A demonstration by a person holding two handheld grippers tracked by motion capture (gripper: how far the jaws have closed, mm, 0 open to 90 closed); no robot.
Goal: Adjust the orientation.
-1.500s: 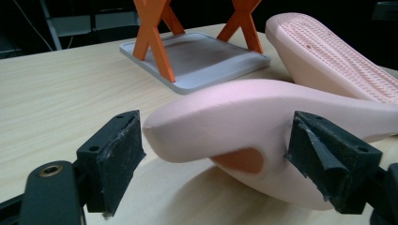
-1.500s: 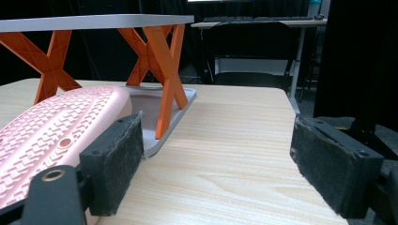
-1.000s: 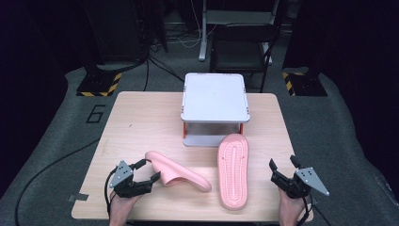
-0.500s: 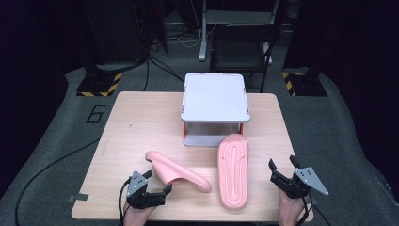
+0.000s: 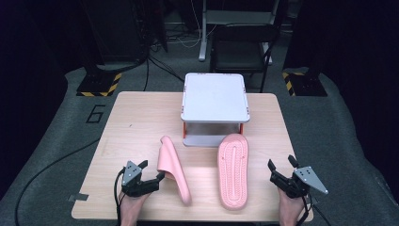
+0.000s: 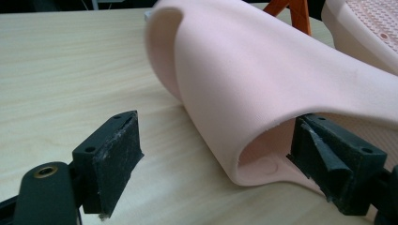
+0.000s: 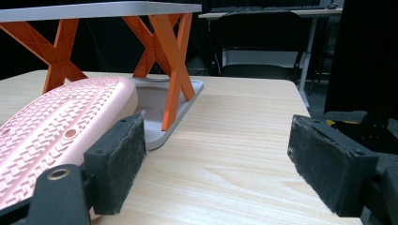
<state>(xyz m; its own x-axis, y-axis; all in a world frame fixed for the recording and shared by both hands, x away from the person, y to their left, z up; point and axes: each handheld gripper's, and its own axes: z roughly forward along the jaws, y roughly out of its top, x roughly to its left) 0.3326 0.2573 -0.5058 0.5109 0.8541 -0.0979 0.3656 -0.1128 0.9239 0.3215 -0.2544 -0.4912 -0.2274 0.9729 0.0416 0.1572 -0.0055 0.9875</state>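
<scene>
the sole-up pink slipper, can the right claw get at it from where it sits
Probably yes. The right claw is open and sits just right of the sole-up slipper, with bare table between them. Its left pad is already beside the slipper's edge.

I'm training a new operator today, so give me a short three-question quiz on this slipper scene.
1. True or false: the slipper beside the right gripper lies sole up.
2. Which part of the other slipper sits between the left gripper's open jaws? A. strap B. heel C. nothing
3. What colour are the legs of the small rack behind the slippers?

Key: 1 true; 2 A; 3 orange.
</scene>
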